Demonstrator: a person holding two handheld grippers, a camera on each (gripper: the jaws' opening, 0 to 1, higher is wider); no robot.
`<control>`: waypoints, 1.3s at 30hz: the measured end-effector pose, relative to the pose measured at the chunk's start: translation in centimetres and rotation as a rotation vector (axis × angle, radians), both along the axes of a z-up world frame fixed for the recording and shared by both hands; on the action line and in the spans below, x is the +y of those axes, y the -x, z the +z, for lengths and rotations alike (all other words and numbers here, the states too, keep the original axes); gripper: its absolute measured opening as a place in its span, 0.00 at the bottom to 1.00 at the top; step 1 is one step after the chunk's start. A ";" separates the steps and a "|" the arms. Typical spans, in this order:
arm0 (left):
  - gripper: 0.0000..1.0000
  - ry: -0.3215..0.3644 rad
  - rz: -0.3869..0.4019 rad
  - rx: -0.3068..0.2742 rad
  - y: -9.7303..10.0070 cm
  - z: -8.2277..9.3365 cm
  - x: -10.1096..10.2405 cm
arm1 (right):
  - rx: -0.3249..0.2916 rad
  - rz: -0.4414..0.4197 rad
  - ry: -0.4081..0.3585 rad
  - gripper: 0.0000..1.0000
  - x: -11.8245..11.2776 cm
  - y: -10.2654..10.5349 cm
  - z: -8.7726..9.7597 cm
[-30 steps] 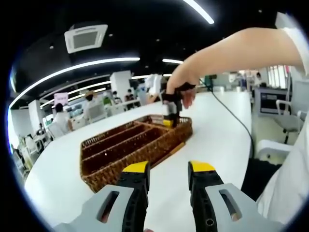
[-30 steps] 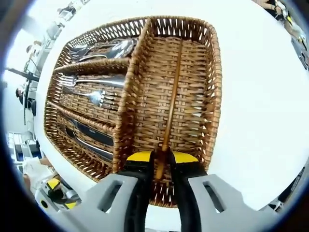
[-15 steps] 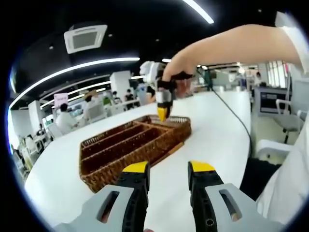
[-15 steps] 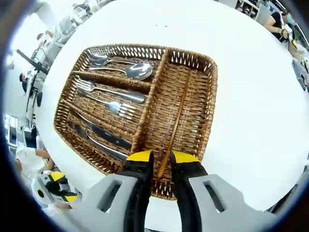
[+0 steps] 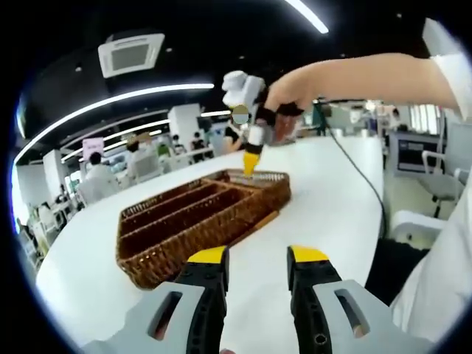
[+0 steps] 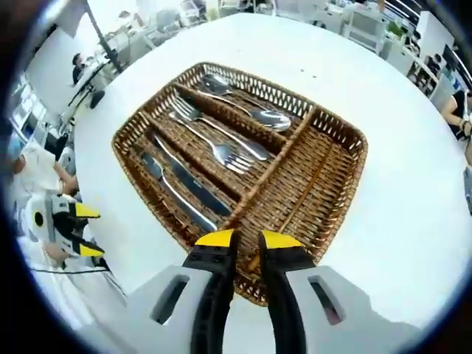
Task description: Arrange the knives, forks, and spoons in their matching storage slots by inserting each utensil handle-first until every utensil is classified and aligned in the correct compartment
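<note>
A brown wicker tray (image 6: 324,214) lies on the white table. Its three long slots hold spoons (image 6: 247,109), forks (image 6: 217,144) and dark-handled knives (image 6: 184,184). A thin wooden stick (image 6: 306,181) lies in the cross compartment. My right gripper (image 6: 246,240) hovers above the tray's near edge, its yellow jaws nearly touching with nothing between them. In the left gripper view the tray (image 5: 199,236) sits ahead, and a hand holds the right gripper (image 5: 251,158) above its far end. My left gripper (image 5: 258,256) stands open and empty, short of the tray.
The white table (image 5: 324,199) stretches wide around the tray. A black cable (image 5: 354,173) runs across it at the right. The left gripper (image 6: 70,221) sits past the table's edge. People and desks fill the background.
The right gripper has risen well above the tray, and the wooden stick stays in the cross compartment. The left gripper has barely moved.
</note>
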State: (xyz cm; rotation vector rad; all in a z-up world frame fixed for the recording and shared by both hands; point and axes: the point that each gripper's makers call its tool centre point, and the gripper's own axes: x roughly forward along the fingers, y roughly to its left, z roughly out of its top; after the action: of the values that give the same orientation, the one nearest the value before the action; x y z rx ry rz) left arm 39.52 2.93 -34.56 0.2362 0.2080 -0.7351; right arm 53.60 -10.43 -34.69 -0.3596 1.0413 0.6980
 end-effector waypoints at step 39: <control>0.41 0.068 0.048 -0.007 -1.6 0.7 0.4 | -0.666 0.332 -0.719 0.13 4.7 5.5 6.4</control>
State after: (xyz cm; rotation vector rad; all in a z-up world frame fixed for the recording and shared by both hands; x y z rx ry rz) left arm 41.09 3.36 -33.87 0.1682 0.1812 -0.6924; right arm 48.14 -5.77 -28.32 -0.1105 0.0631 1.0988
